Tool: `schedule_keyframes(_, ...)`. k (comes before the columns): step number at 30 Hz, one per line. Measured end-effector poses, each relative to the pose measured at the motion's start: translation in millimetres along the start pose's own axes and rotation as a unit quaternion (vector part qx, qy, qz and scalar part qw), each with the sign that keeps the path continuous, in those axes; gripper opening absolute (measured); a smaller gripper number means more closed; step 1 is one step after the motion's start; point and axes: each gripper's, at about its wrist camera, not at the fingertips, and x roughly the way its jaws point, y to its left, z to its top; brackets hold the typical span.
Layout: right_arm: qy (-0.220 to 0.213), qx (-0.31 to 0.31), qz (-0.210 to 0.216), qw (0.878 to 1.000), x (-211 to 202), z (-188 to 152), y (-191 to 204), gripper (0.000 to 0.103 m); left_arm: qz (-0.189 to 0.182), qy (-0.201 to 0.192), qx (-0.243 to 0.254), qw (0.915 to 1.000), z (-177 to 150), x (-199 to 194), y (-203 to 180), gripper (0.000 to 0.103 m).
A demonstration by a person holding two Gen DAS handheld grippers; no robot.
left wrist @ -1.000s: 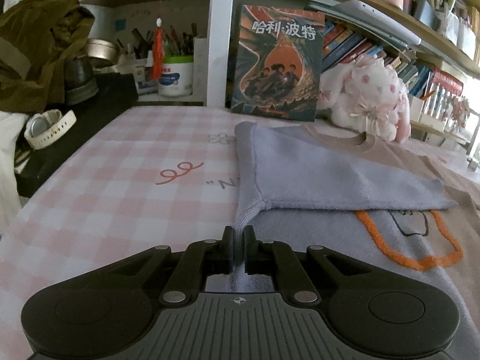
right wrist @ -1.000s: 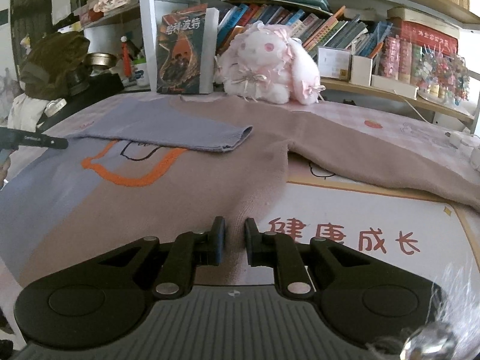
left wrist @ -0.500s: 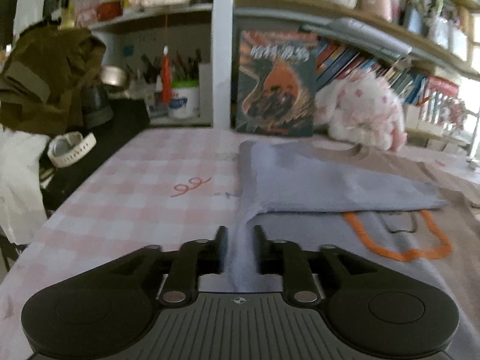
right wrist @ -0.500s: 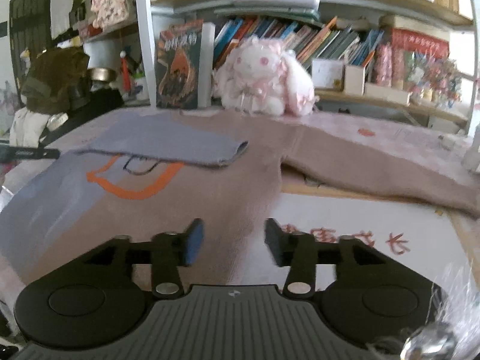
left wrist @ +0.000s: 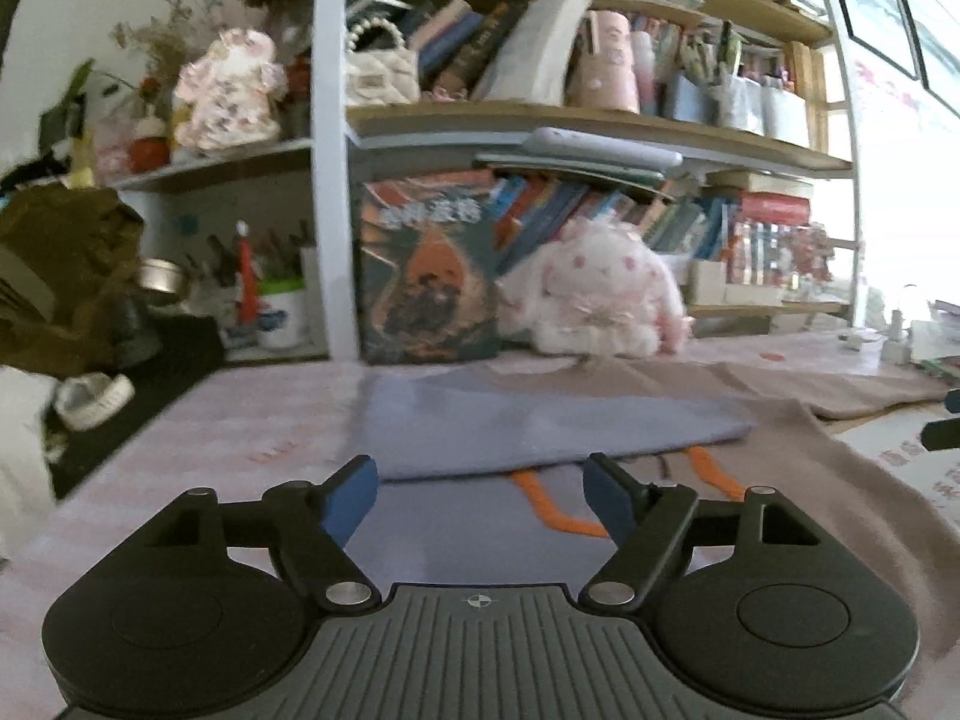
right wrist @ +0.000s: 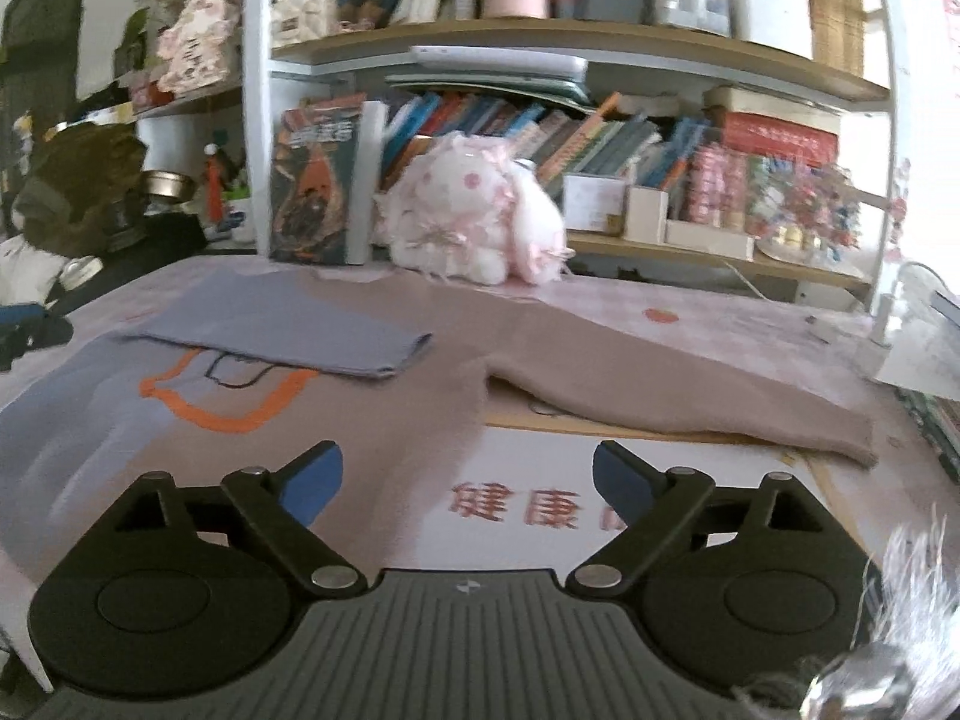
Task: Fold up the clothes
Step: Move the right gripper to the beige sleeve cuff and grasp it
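Observation:
A tan and lavender sweater (right wrist: 384, 396) with an orange outline design lies flat on the table. Its lavender left sleeve (left wrist: 540, 426) is folded across the chest; it also shows in the right wrist view (right wrist: 288, 330). The tan right sleeve (right wrist: 678, 402) stretches out to the right. My left gripper (left wrist: 480, 495) is open and empty above the sweater's lavender lower part. My right gripper (right wrist: 465, 486) is open and empty above the sweater's right side edge.
A pink plush rabbit (right wrist: 474, 222) and an upright book (right wrist: 315, 180) stand at the table's back edge under bookshelves. A paper sheet with red characters (right wrist: 528, 504) lies under the sweater's right side. An olive bag (left wrist: 54, 276) and dark clutter sit at the left.
Both grippers opened and let go of the sweater's edges, then lifted up and back. The left view now looks higher toward the shelves.

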Motion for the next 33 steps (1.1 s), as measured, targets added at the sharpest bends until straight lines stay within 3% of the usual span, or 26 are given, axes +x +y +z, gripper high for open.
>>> schedule_keyframes(10,0.012,0.008,-0.078,0.997,8,5,-53,0.093,-0.02,-0.022,0.035,0.9989,2,-1,-36,0.078)
schedule_keyframes(15,0.044,0.048,-0.108,0.992,34,11,-91,0.093,-0.04,-0.05,0.069,0.9955,9,-10,-52,0.082)
schedule_keyframes(19,0.069,0.093,-0.138,0.984,56,16,-122,0.093,-0.027,-0.059,0.09,0.9938,8,-5,-55,0.083)
schedule_keyframes(22,0.096,0.157,-0.131,0.974,64,13,-146,0.093,-0.008,-0.039,0.09,0.9951,3,6,-49,0.083)
schedule_keyframes(25,0.12,0.211,-0.119,0.963,69,8,-166,0.093,-0.015,-0.031,0.074,0.9966,2,9,-42,0.083)
schedule_keyframes(33,0.124,0.284,-0.113,0.944,82,15,-194,0.092,-0.018,-0.01,0.082,0.9964,1,15,-44,0.088)
